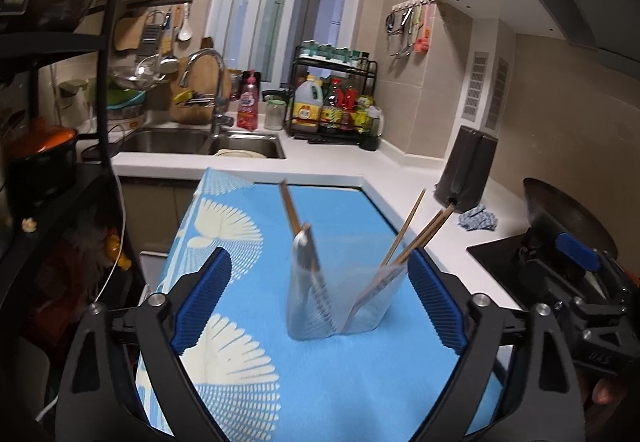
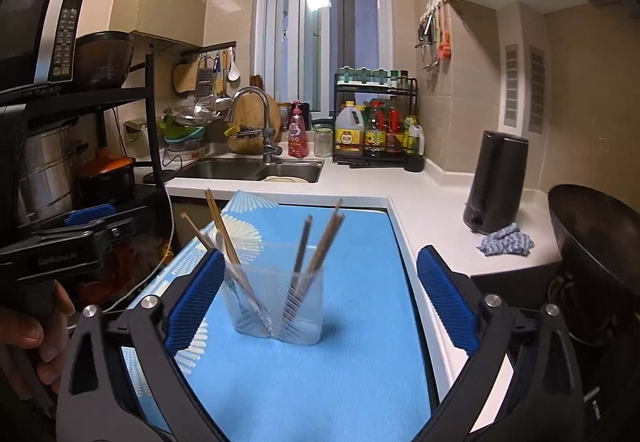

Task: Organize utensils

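My left gripper (image 1: 320,298) is spread wide with nothing between its blue pads, and my right gripper (image 2: 320,302) is just as wide and just as empty. I hold both low over the blue cloth (image 1: 360,382), pointed at the clear holder (image 2: 276,306) standing on it, so that each camera looks straight at the thing I am sorting into.

The holder sits upright on the cloth, roughly centred between my right fingers and apart from them. From the left it looks like two clear compartments side by side. Chopsticks (image 2: 316,246) lean in the right-hand part and more chopsticks (image 2: 218,222) lean out toward the left, fanning apart because the holder is loose around them. A pale spoon-like piece seems to sit low among the left ones, though blur keeps me from being sure. In the left view one compartment also holds something grey and flat (image 1: 306,254) that I cannot identify.

I see no loose utensils lying on the cloth, so I judge the sorting is close to finished or paused between pieces.

Beyond the cloth runs the white counter (image 2: 360,177), with a dark kettle (image 2: 498,181) and a blue rag (image 2: 506,240) on my right, a wok (image 2: 596,226) at the edge, and the sink (image 2: 248,167) under the window.
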